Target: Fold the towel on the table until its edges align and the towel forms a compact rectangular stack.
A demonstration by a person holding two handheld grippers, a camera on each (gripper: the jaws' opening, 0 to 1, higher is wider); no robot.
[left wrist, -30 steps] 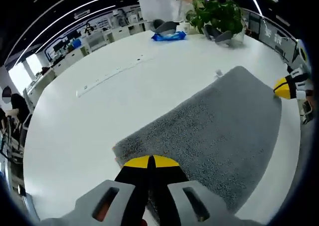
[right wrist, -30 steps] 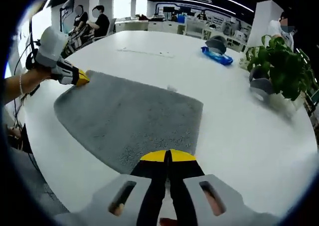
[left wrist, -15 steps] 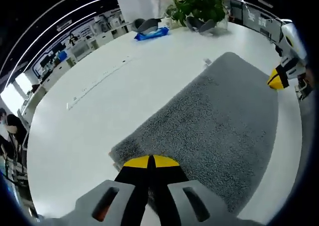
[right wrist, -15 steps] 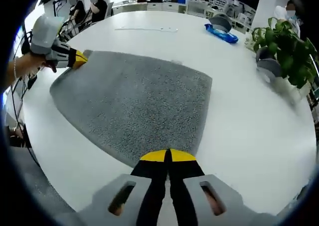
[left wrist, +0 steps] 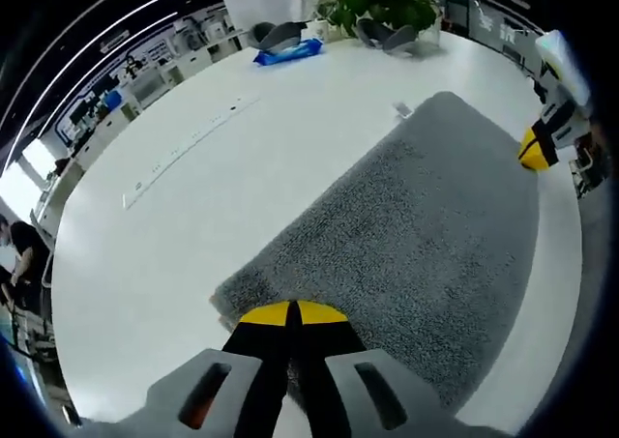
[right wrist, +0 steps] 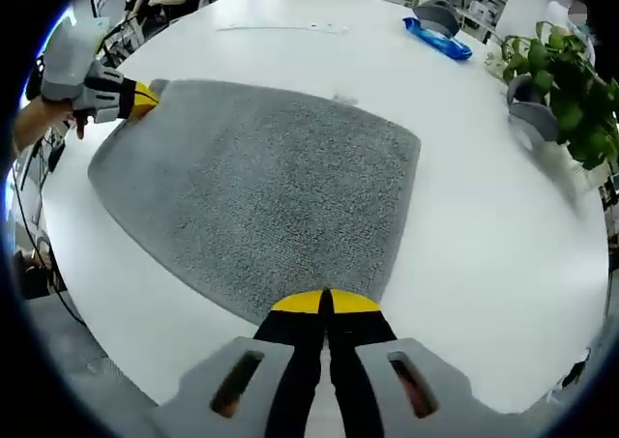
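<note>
The grey towel (left wrist: 406,254) is lying spread flat on the white table (left wrist: 193,216). I am holding my left claw (left wrist: 290,314) clamped together on its near left corner. My right claw (right wrist: 325,303) is likewise pinched on the near right corner, jaws together. Far across the table, a plant (right wrist: 571,100) and a blue packet (right wrist: 437,40) are sitting well apart from the towel.

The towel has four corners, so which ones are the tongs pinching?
The two corners on the near edge of the grey towel: the left tongs pinch one, the right tongs the other. The two far corners, toward the plant, lie flat and free.
</note>
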